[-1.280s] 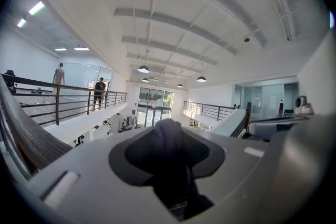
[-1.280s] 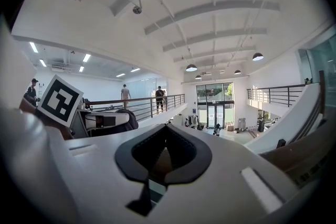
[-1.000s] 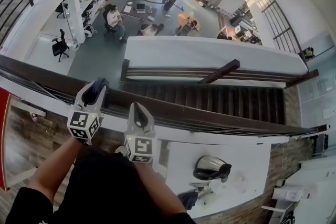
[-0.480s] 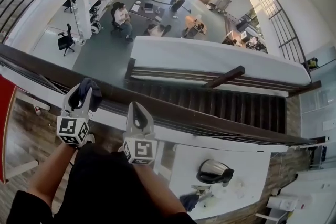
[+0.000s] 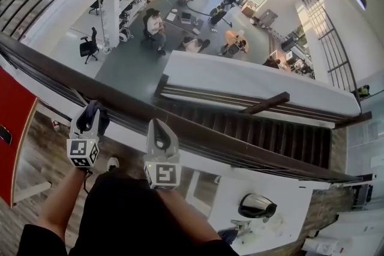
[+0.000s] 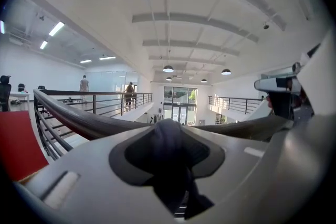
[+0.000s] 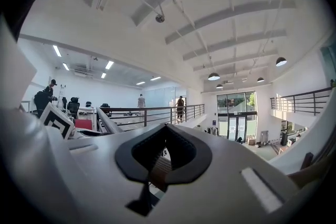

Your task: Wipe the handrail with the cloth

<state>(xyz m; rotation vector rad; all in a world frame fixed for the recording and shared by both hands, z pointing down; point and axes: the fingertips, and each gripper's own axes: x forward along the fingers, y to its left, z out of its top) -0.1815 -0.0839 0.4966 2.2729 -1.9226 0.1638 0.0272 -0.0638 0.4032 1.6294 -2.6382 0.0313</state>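
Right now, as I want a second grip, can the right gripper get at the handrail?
Probably yes: the right gripper sits at the handrail, fingers shut on nothing, nothing in the way; the left gripper and its cloth are beside it.

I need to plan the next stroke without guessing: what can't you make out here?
Whether the cloth presses the handrail: in the head view the left gripper covers the contact; in the left gripper view its jaws block it.
Dirt on the handrail: too small in the head view.
Whether the right gripper touches the handrail: the head view, from above, cannot tell.
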